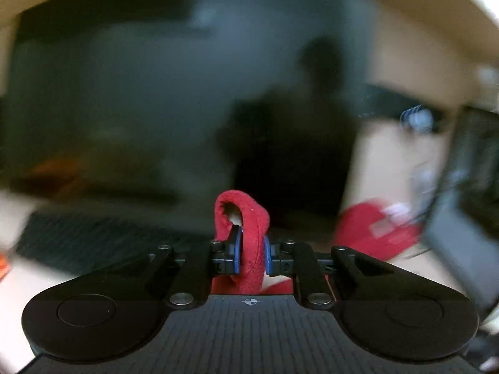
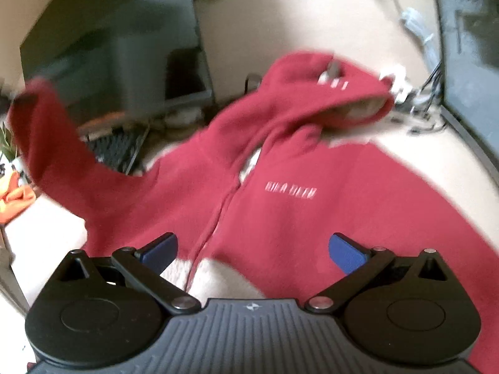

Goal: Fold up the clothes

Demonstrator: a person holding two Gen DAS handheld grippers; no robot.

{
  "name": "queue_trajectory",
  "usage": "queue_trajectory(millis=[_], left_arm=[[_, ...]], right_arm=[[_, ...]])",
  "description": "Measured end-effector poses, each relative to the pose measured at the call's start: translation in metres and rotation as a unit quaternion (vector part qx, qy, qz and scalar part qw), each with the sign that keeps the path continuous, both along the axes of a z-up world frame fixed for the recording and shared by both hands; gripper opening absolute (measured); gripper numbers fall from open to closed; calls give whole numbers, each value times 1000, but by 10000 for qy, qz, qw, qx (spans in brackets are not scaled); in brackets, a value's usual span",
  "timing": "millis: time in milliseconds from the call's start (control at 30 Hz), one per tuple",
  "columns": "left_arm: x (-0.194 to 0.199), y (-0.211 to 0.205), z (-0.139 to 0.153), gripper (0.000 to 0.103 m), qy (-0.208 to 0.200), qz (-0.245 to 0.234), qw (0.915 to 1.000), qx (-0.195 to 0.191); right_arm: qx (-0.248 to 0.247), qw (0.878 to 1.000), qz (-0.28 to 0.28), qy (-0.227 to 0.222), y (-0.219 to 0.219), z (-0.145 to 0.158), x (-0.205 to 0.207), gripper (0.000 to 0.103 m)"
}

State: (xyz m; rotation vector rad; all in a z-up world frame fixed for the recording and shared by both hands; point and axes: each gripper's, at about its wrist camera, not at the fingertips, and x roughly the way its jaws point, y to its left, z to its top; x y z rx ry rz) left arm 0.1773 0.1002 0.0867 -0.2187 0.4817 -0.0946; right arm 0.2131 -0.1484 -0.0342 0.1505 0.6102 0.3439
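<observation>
Red hoodie (image 2: 280,193) spread out, left tool (image 1: 251,251) clamped on its cuff, right tool (image 2: 252,251) spread apart above it

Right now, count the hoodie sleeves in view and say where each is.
2. One sleeve is lifted at the left of the red hoodie, its cuff clamped in the left gripper; the other sleeve lies flat at the right.

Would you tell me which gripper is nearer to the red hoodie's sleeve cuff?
Left. The left gripper is shut on the sleeve cuff itself; the right gripper hovers open over the red hoodie body, away from the cuff.
</observation>
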Motion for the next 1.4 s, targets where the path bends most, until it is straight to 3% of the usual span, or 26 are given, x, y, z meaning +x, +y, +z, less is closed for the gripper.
queue_trajectory(millis=[67,100,200,233,333,433,533,600,733,767,800,867,933,1000,1067,1167,1300,1400], left_arm=[[14,-27,14,30,-87,-503,9983,-291],[21,-40,21,45,-130,-754,9961,-436],[41,-80,42,71,-260,-1501,9845,-868],[40,-80,39,82,-213,-1520,9849,-802],[32,-68,20,93,-7,-1406,9890,-450],[23,-56,2,94,198,-1290,9914,-97],[14,-44,-17,95,404,-1171,9920,255],[9,-48,-42,95,692,-1306,9874,564],[7,-67,-96,95,1188,-1661,9695,1354],[9,-74,-107,95,1263,-1693,9639,1624],[13,-77,-115,95,1296,-1660,9594,1878],[22,-77,-122,95,1289,-1507,9530,2290],[34,-64,-119,96,1192,-1172,9553,2438],[48,-51,-114,98,1150,-987,9587,2406],[58,-42,-110,98,1168,-921,9603,2358],[56,-43,-120,98,1314,-1097,9553,2411],[43,-42,-129,98,1585,-1440,9573,1943],[30,-35,-114,98,1515,-1595,9649,1436]], right_arm=[[73,9999,3,-106,-12,8,-4,103],[105,9999,-19,-131,-18,12,-6,103],[178,9994,-279,-105,-33,23,-9,103],[216,9990,-370,-99,-38,27,-10,103],[475,9975,-517,-99,-54,38,-14,103],[711,9963,-470,-65,-60,52,-11,93],[512,9975,-478,30,-49,56,5,72],[298,9978,-560,196,-38,49,22,55],[-130,9956,-660,646,-15,21,60,51],[-197,9949,-584,793,-9,12,68,38],[-257,9940,-510,928,-3,4,76,18],[-426,9947,-447,824,7,11,81,14],[-582,9977,-343,21,15,49,72,13],[-618,9952,-253,-721,15,93,60,13],[-696,9933,-168,-904,14,109,58,13],[-1051,9929,-326,-453,11,78,68,13],[-1304,9871,-627,686,-2,1,83,16],[-940,9919,-659,547,-16,17,60,25]])
